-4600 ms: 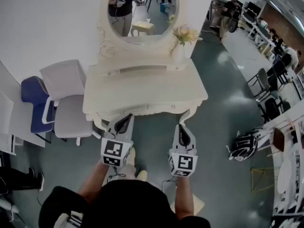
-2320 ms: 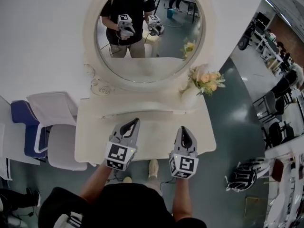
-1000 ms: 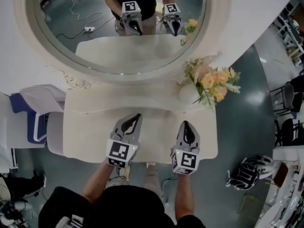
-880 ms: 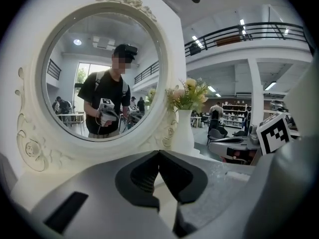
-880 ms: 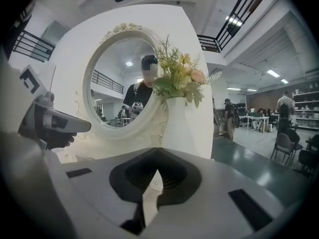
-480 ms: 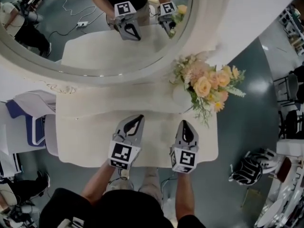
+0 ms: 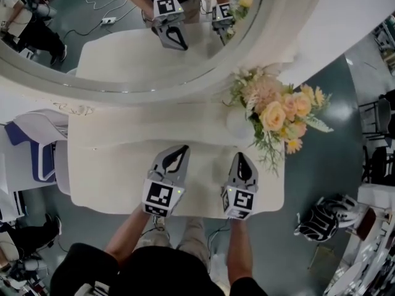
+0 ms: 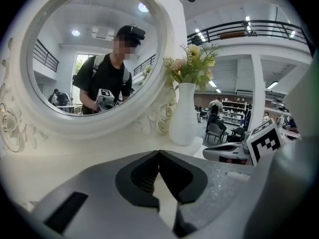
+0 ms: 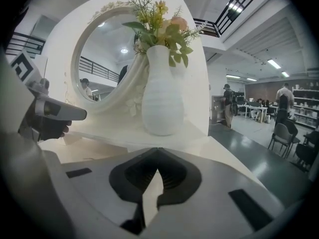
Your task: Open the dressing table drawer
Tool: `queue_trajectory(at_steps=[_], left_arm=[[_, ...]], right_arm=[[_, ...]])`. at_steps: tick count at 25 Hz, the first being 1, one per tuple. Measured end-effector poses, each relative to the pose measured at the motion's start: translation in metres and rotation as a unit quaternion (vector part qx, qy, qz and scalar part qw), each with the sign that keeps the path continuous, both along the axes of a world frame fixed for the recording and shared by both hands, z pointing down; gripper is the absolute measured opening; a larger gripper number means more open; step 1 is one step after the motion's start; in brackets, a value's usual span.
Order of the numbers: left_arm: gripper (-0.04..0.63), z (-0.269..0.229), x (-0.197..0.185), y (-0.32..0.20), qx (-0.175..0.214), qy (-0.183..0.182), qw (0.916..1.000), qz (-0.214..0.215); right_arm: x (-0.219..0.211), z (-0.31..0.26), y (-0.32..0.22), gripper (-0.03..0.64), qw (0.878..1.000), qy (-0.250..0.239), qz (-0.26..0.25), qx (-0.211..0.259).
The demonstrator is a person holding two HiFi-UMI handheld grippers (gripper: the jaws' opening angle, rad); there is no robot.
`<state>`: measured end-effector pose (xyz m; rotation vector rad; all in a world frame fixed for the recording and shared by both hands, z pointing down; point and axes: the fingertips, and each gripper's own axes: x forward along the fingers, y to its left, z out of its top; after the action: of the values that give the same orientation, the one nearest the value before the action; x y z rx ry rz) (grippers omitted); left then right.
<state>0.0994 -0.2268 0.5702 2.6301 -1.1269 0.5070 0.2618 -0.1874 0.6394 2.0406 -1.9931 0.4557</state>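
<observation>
Both grippers have sunk closer to the dressing table (image 7: 102, 171) top. Left gripper (image 7: 178, 150) and right gripper (image 7: 241, 158): jaws closed, empty. Drawer hidden beneath the front edge. Risk: right gripper stands near the flower vase (image 7: 239, 124); a forward sweep could topple it.

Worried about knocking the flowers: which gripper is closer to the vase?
The right gripper, on the vase's side; the left gripper is farther off.
</observation>
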Motion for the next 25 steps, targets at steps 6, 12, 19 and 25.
queue_trajectory(at_steps=[6, 12, 19, 25], left_arm=[[0.003, 0.001, 0.000, -0.001, 0.002, 0.004, 1.0000, -0.004], [0.003, 0.002, -0.004, 0.000, -0.001, 0.005, 1.0000, -0.006], [0.003, 0.003, -0.012, 0.002, -0.005, 0.005, 0.9999, -0.012], [0.003, 0.001, -0.015, 0.002, 0.000, 0.006, 0.9999, -0.013]], right_arm=[[0.002, 0.024, -0.009, 0.093, 1.000, 0.000, -0.005, -0.026], [0.000, 0.043, -0.018, 0.184, 0.999, 0.002, 0.001, -0.048], [0.000, 0.050, -0.024, 0.218, 0.999, 0.001, 0.000, -0.050], [0.001, 0.050, -0.028, 0.139, 0.998, 0.013, 0.007, -0.054]])
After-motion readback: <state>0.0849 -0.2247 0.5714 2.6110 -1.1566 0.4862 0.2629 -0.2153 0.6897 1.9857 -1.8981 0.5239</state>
